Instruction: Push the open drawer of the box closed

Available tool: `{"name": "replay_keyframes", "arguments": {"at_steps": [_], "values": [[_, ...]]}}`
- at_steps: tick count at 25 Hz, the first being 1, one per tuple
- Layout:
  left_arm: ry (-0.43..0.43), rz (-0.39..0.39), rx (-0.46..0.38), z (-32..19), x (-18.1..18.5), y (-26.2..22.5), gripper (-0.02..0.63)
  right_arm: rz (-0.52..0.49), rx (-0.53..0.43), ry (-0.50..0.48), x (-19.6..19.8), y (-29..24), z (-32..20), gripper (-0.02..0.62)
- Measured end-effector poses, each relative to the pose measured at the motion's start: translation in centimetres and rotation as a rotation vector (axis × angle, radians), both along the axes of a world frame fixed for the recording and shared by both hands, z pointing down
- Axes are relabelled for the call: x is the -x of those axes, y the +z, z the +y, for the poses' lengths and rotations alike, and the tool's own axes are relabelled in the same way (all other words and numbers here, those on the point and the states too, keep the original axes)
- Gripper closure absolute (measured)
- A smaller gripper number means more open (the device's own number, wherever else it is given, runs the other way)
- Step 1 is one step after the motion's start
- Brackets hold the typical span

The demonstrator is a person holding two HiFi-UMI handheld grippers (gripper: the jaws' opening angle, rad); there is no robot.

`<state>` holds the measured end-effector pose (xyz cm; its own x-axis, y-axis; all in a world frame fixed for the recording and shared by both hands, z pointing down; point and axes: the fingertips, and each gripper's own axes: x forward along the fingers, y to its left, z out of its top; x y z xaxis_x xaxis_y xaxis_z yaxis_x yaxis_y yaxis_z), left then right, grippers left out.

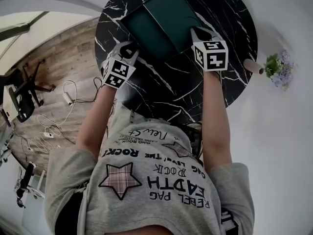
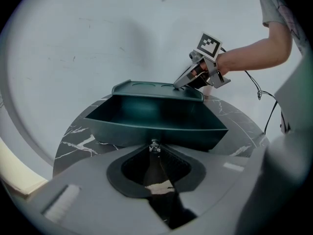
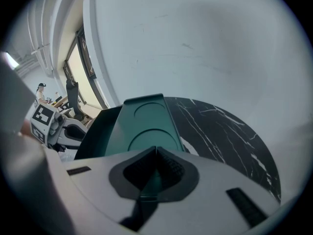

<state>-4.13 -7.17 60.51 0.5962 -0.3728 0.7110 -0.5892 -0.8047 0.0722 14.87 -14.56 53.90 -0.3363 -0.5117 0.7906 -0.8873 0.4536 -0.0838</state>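
Jaws of the left gripper [image 2: 155,147] are pressing together, empty, with the open drawer [image 2: 151,129] just ahead; the right gripper [image 3: 156,151] jaws, likewise closed, are pointing over the box [image 3: 149,121].

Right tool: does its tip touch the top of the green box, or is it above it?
Touching. In the left gripper view, the shut tip of the right tool rests on the top of the green box, near its right corner, with no gap visible.
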Motion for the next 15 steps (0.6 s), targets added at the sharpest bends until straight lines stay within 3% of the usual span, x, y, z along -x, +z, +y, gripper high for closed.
{"name": "replay_keyframes", "arguments": {"at_steps": [15], "values": [[0.003, 0.021, -0.001, -2.2, -3.6, -0.3, 0.531, -0.001, 0.001, -0.004, 0.0, 0.0, 0.0, 0.583]]}}
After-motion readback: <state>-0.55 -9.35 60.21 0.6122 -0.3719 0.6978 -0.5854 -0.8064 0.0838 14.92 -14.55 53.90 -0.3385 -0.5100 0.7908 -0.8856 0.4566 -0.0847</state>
